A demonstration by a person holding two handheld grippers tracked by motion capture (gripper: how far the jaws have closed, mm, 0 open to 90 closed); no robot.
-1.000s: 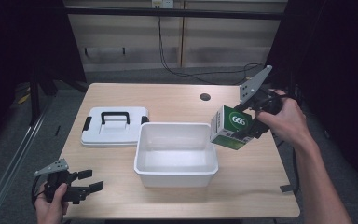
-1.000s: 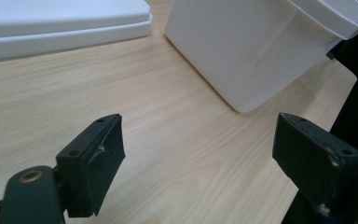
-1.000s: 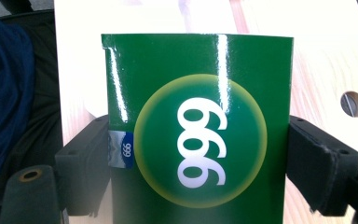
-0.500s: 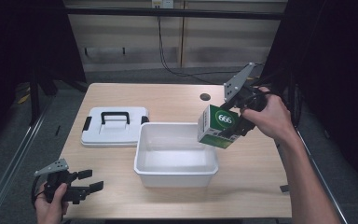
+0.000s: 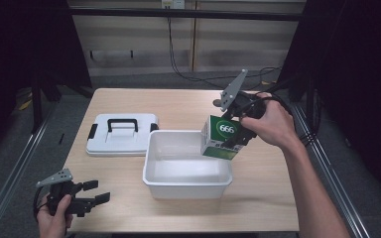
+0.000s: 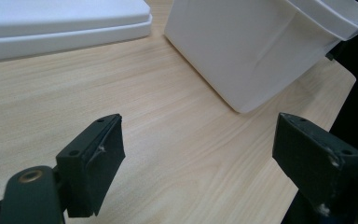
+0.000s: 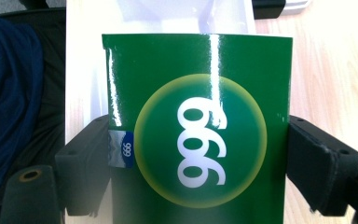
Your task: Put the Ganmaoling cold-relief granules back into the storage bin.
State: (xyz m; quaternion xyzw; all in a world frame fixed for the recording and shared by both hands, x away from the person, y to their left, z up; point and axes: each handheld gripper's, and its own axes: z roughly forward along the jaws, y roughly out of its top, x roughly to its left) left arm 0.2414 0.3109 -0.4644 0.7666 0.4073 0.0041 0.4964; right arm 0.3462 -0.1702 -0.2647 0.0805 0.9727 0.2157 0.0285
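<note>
The wooden table (image 5: 258,198) carries a white plastic bin (image 5: 187,176) at its middle, open at the top, and the bin's flat white lid (image 5: 121,141) with a black handle lies just beside it on the person's left. Above the bin's right rim hangs the green box (image 5: 222,136), a glossy carton marked 666, tilted and held clear of the rim with its lower edge over the opening. The right gripper (image 5: 239,130) pinches that carton across its two side faces; in the right gripper view the green box (image 7: 198,135) sits square between the two black jaws, both pressed flat against it. The left gripper (image 5: 92,198) rests low at the near left corner of the table, jaws spread wide with nothing between them, the bin wall (image 6: 256,51) some way ahead of it. The step looks to be lowering the carton into the bin, and to do it well I would carry it a little farther toward the middle of the opening so the corner misses the rim, level it out, sink it until it meets the floor, and only then spread the jaws. Letting go high would likely tip it over.
</note>
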